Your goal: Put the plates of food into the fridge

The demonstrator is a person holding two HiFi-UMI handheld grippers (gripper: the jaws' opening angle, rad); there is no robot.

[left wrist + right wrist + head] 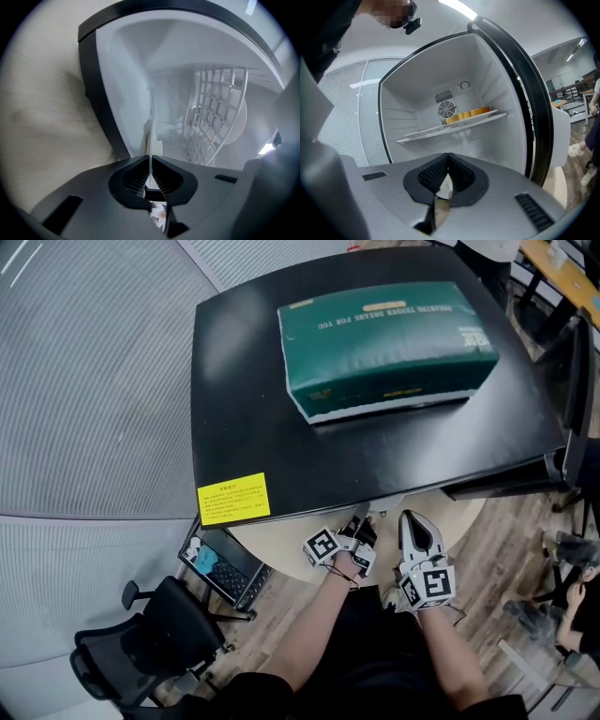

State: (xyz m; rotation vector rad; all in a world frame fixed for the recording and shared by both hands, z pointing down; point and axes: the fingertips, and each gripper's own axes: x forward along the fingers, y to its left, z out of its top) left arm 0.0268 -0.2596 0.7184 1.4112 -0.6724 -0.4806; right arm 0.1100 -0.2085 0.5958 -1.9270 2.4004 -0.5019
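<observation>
Carrier 1: black fridge top. A green box is laid flat on it, toward the back. A yellow label is stuck at the front left corner.

Carrier 2: white shelf inside the open fridge. A flat plate is set on it, with yellow food pieces at the right end.

Carrier 3: wood floor. An office chair is stood on it.

The person wears black clothes with short black sleeves. The left gripper is dark grey. The right gripper is light grey. Each one has black bumpy pads and a white cube with black square marks, near the hand.
</observation>
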